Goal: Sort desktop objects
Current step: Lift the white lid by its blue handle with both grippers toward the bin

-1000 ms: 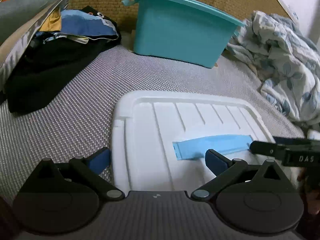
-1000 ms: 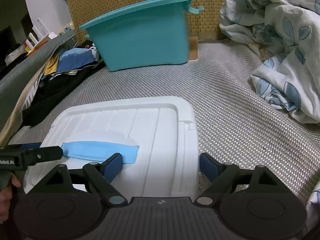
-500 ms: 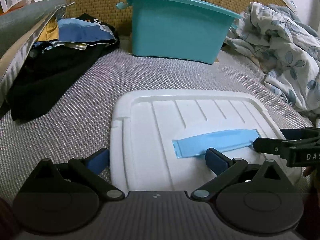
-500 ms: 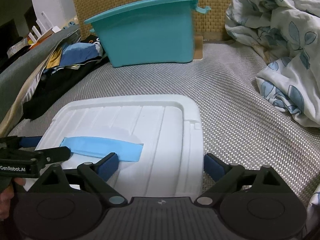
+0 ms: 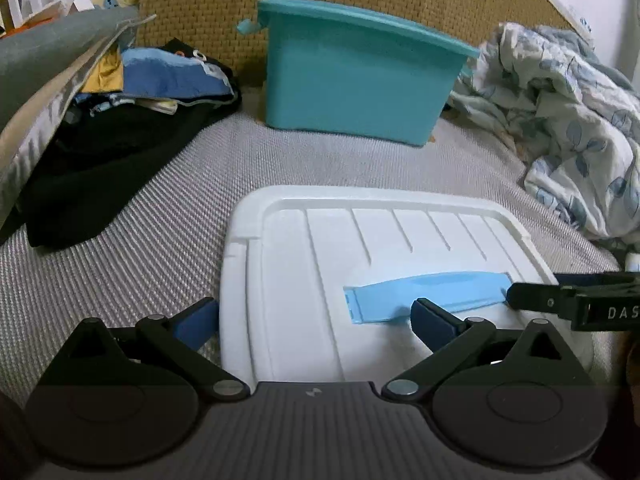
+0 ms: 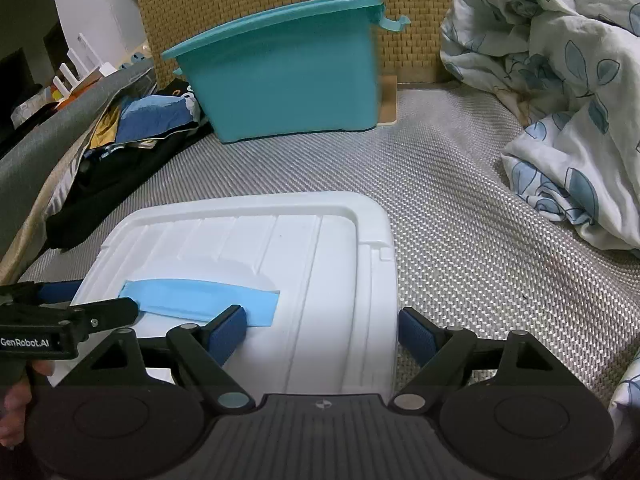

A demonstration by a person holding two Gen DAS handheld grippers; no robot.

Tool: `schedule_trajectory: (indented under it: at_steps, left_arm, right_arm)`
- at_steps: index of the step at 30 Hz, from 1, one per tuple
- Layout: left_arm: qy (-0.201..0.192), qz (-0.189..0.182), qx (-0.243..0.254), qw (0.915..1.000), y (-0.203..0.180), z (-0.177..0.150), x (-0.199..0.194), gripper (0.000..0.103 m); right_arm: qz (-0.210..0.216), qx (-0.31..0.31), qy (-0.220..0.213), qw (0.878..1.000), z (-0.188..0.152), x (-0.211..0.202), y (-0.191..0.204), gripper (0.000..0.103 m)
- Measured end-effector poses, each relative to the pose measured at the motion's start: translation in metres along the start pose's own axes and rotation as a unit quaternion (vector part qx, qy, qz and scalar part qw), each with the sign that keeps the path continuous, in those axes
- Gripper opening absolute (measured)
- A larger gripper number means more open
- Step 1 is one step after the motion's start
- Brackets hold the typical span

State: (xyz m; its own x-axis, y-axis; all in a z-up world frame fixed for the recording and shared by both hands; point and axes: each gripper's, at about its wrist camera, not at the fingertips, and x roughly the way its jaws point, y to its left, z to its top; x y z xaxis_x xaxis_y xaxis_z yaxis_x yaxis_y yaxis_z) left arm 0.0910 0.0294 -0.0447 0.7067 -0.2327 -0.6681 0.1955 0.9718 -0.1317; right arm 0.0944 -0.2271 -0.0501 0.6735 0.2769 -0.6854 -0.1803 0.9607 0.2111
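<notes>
A white plastic box lid with a light blue handle lies in front of me; it also shows in the right wrist view with its handle. My left gripper is open, one finger beside the lid's left edge, the other over the lid by the handle. My right gripper is open, its fingers astride the lid's right end. A teal storage bin stands upright at the back, also in the right wrist view. Whether the fingers touch the lid I cannot tell.
All rests on a grey woven mat. Dark and blue clothes are piled at the left. A leaf-print duvet is bunched at the right. A woven headboard stands behind the bin.
Both grippers have pulled back and tilted slightly, so the lid and bin sit a little farther off and more level. Both grippers stay open at the lid's ends.
</notes>
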Motion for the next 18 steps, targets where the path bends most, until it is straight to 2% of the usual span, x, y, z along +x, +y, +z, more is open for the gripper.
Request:
schedule_trajectory:
  at_steps: [7,11,18]
  left_arm:
    - [-0.017,0.01,0.008,0.9998,-0.003,0.001,-0.004,0.103]
    - [-0.036,0.011,0.005,0.9993,-0.003,0.006,-0.009,0.103]
    - [-0.046,0.016,0.006,0.9988,-0.004,0.006,-0.012,0.103]
  right_arm:
    - [0.004,0.002,-0.015,1.0,0.001,-0.006,0.001,0.081]
    - [0.002,0.005,-0.03,1.0,0.003,-0.01,0.002,0.081]
    - [0.002,-0.003,-0.045,0.999,0.005,-0.016,0.005,0.081]
